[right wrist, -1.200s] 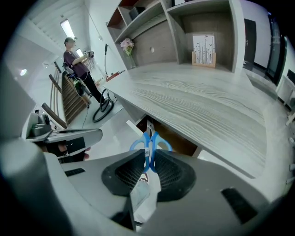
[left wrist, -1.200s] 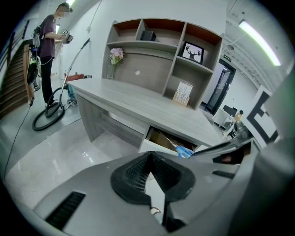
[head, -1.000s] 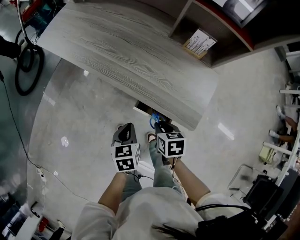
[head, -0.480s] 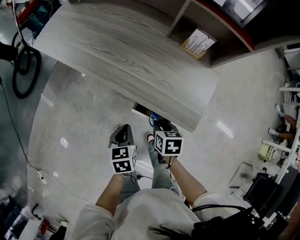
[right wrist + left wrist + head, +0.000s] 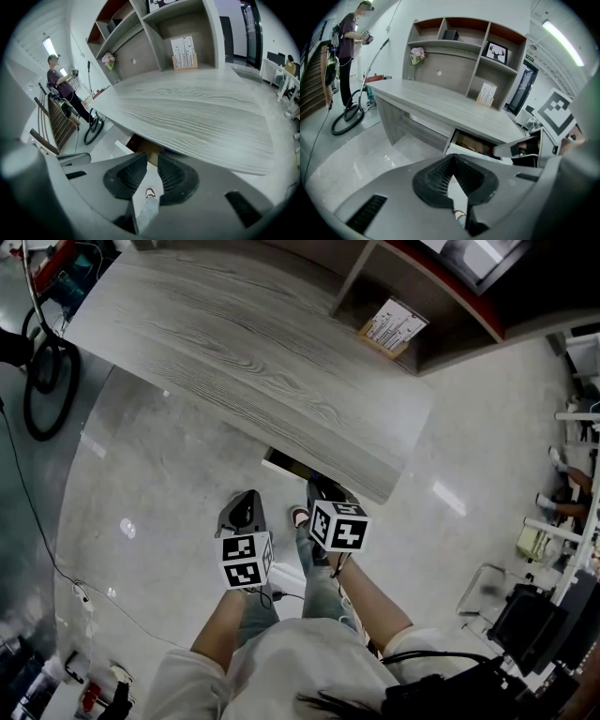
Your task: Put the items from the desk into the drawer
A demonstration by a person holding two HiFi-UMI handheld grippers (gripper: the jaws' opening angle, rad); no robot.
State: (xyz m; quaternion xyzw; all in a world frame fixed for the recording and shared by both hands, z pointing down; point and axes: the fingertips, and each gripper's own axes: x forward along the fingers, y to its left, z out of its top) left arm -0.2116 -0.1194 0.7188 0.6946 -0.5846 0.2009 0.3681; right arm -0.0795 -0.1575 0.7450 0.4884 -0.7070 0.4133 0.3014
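Observation:
The grey wood-grain desk [image 5: 253, 362] has nothing lying on its top. Under its near edge a drawer [image 5: 281, 463] stands partly pulled out, with a brown inside [image 5: 471, 145]. My left gripper [image 5: 246, 501] hangs over the floor just short of the drawer. Its pads meet at the tips [image 5: 451, 158] with nothing between them. My right gripper [image 5: 317, 487] is at the drawer's mouth under the desk edge. Its jaws [image 5: 152, 161] stand a narrow gap apart and hold nothing. The right gripper also shows in the left gripper view [image 5: 520, 150].
A shelf unit [image 5: 459, 51] stands behind the desk with a flower vase [image 5: 416, 56], a framed picture [image 5: 497, 51] and a printed card [image 5: 394, 326]. A person [image 5: 347, 47] stands at the far left by a coiled hose [image 5: 42, 381]. A cable [image 5: 56, 559] trails over the glossy floor.
Both grippers have barely shifted. A blue thing seen at the drawer's mouth earlier is now hidden behind the right gripper.

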